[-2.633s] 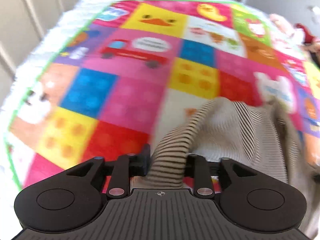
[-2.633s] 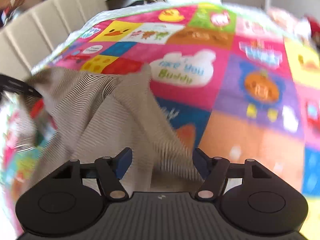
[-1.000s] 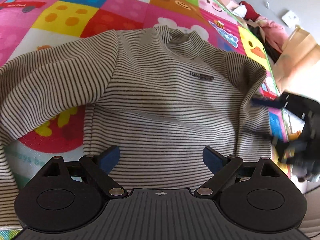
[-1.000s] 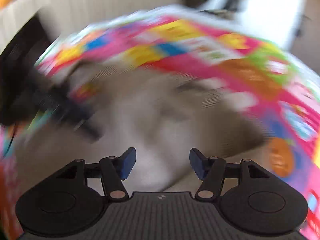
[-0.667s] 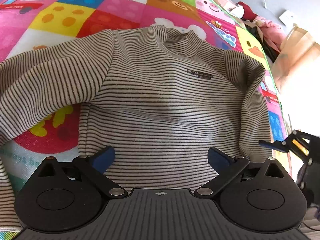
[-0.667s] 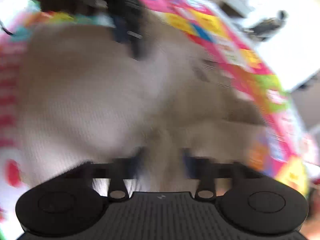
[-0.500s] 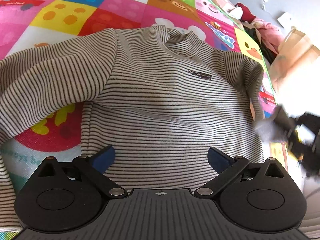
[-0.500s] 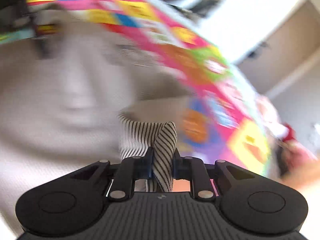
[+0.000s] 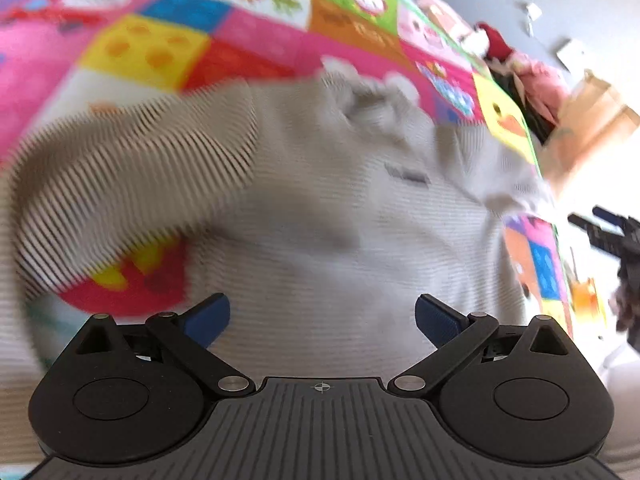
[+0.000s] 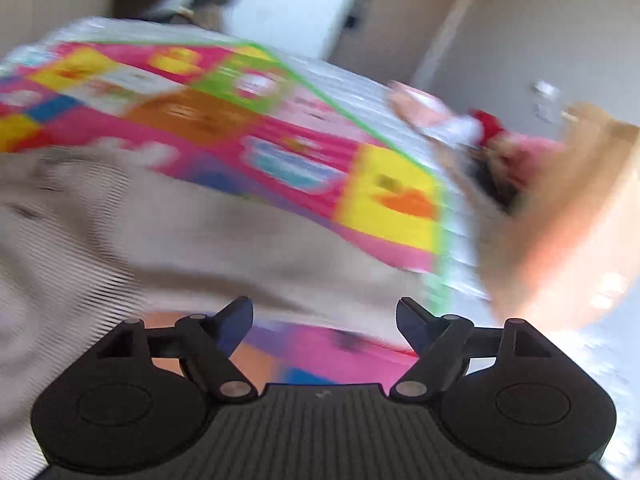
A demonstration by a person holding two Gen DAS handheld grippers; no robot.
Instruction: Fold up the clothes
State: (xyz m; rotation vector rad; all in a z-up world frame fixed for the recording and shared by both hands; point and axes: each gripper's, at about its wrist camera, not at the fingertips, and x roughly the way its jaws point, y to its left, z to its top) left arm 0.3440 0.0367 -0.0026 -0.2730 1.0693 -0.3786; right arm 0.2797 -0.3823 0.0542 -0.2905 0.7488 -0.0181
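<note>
Left wrist view: cardboard box (image 9: pixel 592 120) at far right, contents unclear. Striped sweater (image 9: pixel 320 208) lay spread on colourful play mat (image 9: pixel 168 48), beyond the left gripper (image 9: pixel 322 316), whose fingers (image 9: pixel 208 316) stood wide, empty.

Right wrist view: right gripper (image 10: pixel 324 320) spread wide, empty; sweater just ahead, blurred; mat beneath; pale walls (image 10: pixel 520 20) behind.

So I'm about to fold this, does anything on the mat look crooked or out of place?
The striped sweater isn't flat: one sleeve is bunched and angled out sideways over the play mat. Both views are blurred, so finer wrinkles can't be judged.
</note>
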